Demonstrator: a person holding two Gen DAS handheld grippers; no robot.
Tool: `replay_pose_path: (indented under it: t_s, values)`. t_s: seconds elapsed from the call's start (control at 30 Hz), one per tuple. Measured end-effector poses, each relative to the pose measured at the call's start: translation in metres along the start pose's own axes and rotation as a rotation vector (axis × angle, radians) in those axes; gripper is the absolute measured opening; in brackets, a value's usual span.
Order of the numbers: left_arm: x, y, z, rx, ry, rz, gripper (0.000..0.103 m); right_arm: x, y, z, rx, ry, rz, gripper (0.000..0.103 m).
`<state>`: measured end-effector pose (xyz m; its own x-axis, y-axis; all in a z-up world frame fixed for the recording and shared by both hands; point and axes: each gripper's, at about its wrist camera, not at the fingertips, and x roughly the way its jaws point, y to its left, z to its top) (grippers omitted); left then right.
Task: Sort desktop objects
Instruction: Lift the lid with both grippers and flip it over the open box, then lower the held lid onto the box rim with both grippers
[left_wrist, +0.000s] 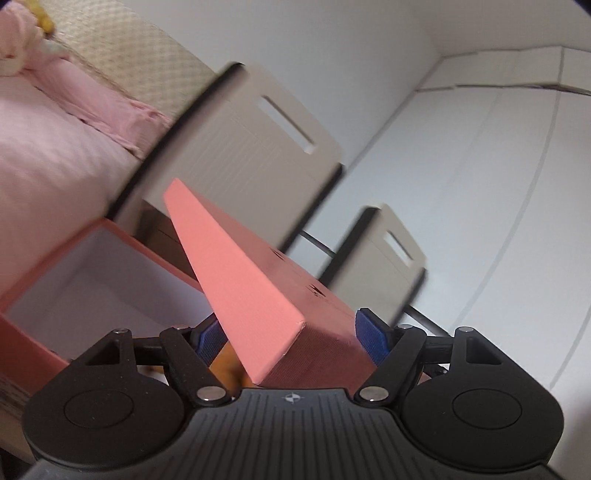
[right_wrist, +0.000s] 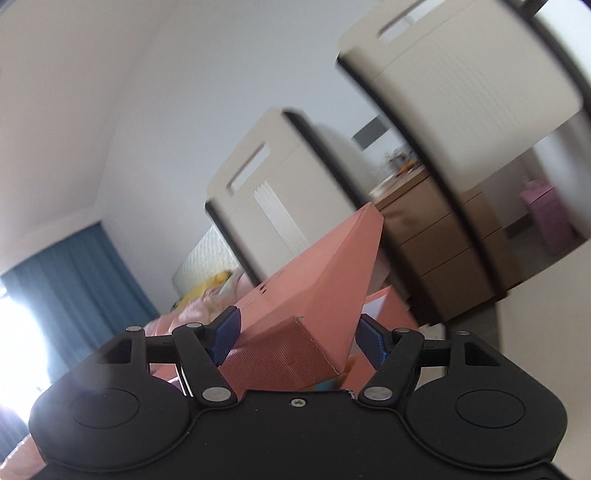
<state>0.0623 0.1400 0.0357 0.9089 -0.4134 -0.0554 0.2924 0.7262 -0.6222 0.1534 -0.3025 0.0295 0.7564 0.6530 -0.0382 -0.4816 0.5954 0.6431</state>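
Note:
A salmon-pink box lid (left_wrist: 240, 266) is held tilted in the air, one end in each gripper. In the left wrist view my left gripper (left_wrist: 291, 338) has its blue pads (left_wrist: 371, 334) pressed on the lid's near corner. Behind and to the left, the matching pink box (left_wrist: 26, 343) stands open with a white inside. In the right wrist view my right gripper (right_wrist: 299, 338) is shut on the lid's (right_wrist: 332, 266) other end, and a wall of the box (right_wrist: 388, 306) shows just past it. Something orange under the lid is too hidden to name.
Two beige chair backs with black frames stand close behind the lid (left_wrist: 251, 147) (left_wrist: 388, 258), seen blurred from the right (right_wrist: 461, 85) (right_wrist: 273, 177). A pink bed (left_wrist: 55, 140) lies at left. A brown drawer cabinet (right_wrist: 443, 240) and blue curtain (right_wrist: 74, 288) stand further off.

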Motion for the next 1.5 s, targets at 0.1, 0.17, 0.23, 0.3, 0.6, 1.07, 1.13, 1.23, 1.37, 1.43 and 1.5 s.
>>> replay_pose_path:
  t_s: [0.1,0.17,0.23,0.3,0.6,1.07,1.13,1.23,1.37,1.43,1.5]
  values:
    - [0.0,0.022,0.002,-0.032,-0.01,0.081,0.078,0.029,-0.003,-0.012,0.001,0.05,0.008,0.069]
    - [0.006,0.034,0.0,-0.067,0.0,0.135,0.078,0.045,-0.009,-0.021,0.014,0.072,0.004,0.07]
    - [0.012,0.046,-0.001,-0.102,0.01,0.189,0.078,0.057,-0.012,-0.031,0.008,0.093,0.009,0.071]
    - [0.018,0.057,-0.002,-0.135,0.019,0.243,0.077,0.065,-0.011,-0.041,-0.007,0.113,-0.007,0.071]
    - [0.012,0.063,0.002,-0.167,-0.037,0.357,0.075,0.07,-0.007,-0.075,0.022,0.14,-0.047,0.077]
    - [-0.02,0.011,-0.01,0.099,-0.256,0.551,0.09,0.079,0.015,-0.084,-0.042,0.108,-0.169,0.084]
    - [-0.015,0.007,-0.012,0.138,-0.234,0.555,0.09,0.08,0.018,-0.086,-0.06,0.112,-0.175,0.088]
    - [-0.008,0.003,-0.016,0.179,-0.209,0.573,0.091,0.08,0.019,-0.086,-0.095,0.12,-0.171,0.093]
    - [-0.007,0.0,-0.019,0.193,-0.193,0.567,0.091,0.075,0.027,-0.085,-0.217,0.117,-0.2,0.102]
    - [-0.008,0.001,-0.021,0.193,-0.19,0.569,0.091,0.07,0.033,-0.084,-0.298,0.112,-0.207,0.102]
    - [-0.009,0.0,-0.023,0.188,-0.192,0.574,0.091,0.064,0.039,-0.084,-0.368,0.112,-0.216,0.102]
